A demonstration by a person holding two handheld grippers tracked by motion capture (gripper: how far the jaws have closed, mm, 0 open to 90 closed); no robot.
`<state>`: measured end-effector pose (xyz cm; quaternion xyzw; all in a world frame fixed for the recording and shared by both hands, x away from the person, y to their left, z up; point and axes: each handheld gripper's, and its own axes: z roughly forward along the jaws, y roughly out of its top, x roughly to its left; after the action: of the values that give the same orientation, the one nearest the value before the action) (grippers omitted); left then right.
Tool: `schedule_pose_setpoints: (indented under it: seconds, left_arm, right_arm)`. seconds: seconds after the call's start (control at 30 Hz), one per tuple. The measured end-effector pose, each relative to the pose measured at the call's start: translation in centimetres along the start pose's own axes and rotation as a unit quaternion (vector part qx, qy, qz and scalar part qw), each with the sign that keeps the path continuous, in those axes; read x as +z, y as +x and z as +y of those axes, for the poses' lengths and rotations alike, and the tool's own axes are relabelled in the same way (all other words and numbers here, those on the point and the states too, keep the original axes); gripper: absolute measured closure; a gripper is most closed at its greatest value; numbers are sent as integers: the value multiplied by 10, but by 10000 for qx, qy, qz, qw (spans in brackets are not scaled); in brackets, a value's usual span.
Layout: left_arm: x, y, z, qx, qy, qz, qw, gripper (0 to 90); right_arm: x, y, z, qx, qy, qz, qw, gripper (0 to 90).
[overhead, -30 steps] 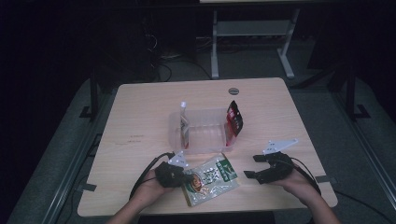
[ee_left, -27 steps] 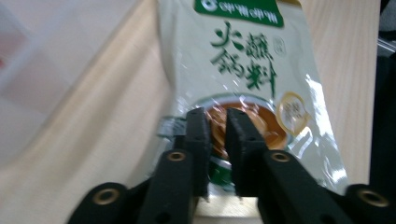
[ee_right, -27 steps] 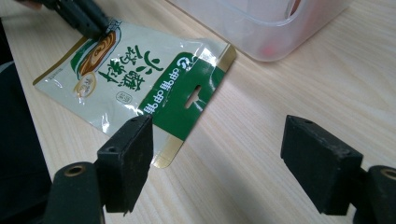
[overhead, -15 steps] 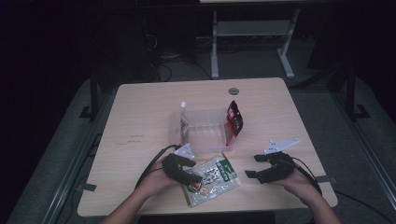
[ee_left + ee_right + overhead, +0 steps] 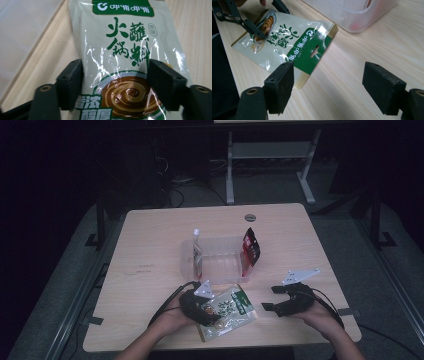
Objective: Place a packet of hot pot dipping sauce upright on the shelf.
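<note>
High view: 1 sauce pouch (image 5: 231, 312) | 1 clear bin (image 5: 220, 262) | L gripper (image 5: 113, 87) jaws just opened, straddling pouch | R gripper (image 5: 272, 298) wide, empty

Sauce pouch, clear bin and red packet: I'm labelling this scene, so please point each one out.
Sauce pouch (image 5: 122, 50), left gripper view, printed front.
Clear bin (image 5: 220, 262), high view, its floor.
Red packet (image 5: 251, 251), high view, its face.

dim room, glare on pouch (image 5: 120, 62)
</note>
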<state>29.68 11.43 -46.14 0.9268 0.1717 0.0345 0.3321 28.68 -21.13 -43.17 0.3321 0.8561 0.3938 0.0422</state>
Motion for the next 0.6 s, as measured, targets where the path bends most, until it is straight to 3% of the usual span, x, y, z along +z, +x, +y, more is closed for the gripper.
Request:
schedule_pose_setpoints:
  seconds: [0.17,0.33,0.6]
  left_arm:
    - [-1,-1,1,13,12,117,9999,448]
    - [-3,1,0,-39,-42,99,9999,567]
    - [-4,5,-3,-260,-156,-112,9995,754]
  right_arm:
    - [1,-1,0,-53,-22,31,10000,249]
    - [1,0,1,-16,-20,44,10000,249]
    - [1,1,2,12,-21,87,10000,252]
